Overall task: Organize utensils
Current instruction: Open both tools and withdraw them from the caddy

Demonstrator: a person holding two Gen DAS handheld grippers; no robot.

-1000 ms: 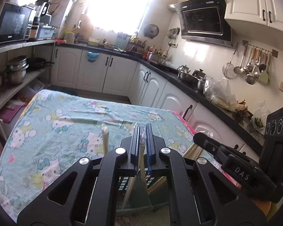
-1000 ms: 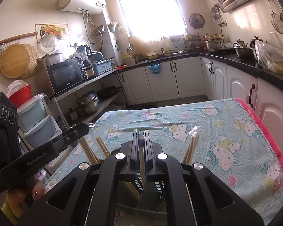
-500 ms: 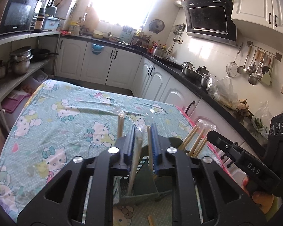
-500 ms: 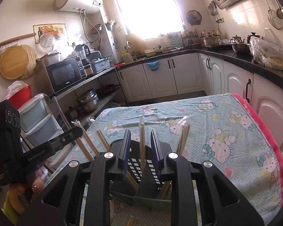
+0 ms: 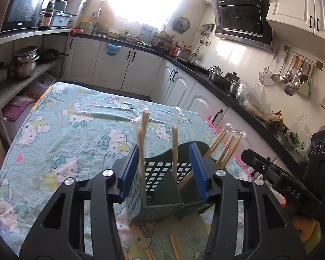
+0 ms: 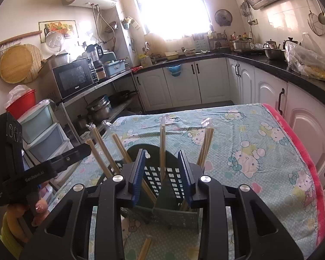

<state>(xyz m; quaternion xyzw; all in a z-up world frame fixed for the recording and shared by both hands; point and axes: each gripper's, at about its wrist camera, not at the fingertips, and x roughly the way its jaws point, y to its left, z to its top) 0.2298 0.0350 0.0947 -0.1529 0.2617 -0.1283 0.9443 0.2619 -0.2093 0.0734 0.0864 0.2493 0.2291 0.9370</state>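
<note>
A dark green perforated utensil holder (image 5: pixel 160 186) stands on the table, also in the right wrist view (image 6: pixel 166 186). Several wooden chopsticks, some in clear wrappers, stand upright in it (image 5: pixel 143 143) (image 6: pixel 162 145). My left gripper (image 5: pixel 164 171) is open just behind the holder, with two chopsticks rising free between its blue pads. My right gripper (image 6: pixel 162 171) is open too, one chopstick standing free between its pads. More chopsticks lean at the holder's right side (image 5: pixel 225 149) and left side (image 6: pixel 101 149).
Loose chopsticks lie on the cloth in front of the holder (image 5: pixel 175 247) (image 6: pixel 145 249). The table carries a teal Hello Kitty cloth (image 5: pixel 75 130). The other gripper's handle shows at the right of the left wrist view (image 5: pixel 292 190). Kitchen cabinets and a counter run along the far side (image 5: pixel 184 82).
Both grippers were shut on chopsticks a second ago. They opened, let the chopsticks drop into the holder, and drew back a little.
</note>
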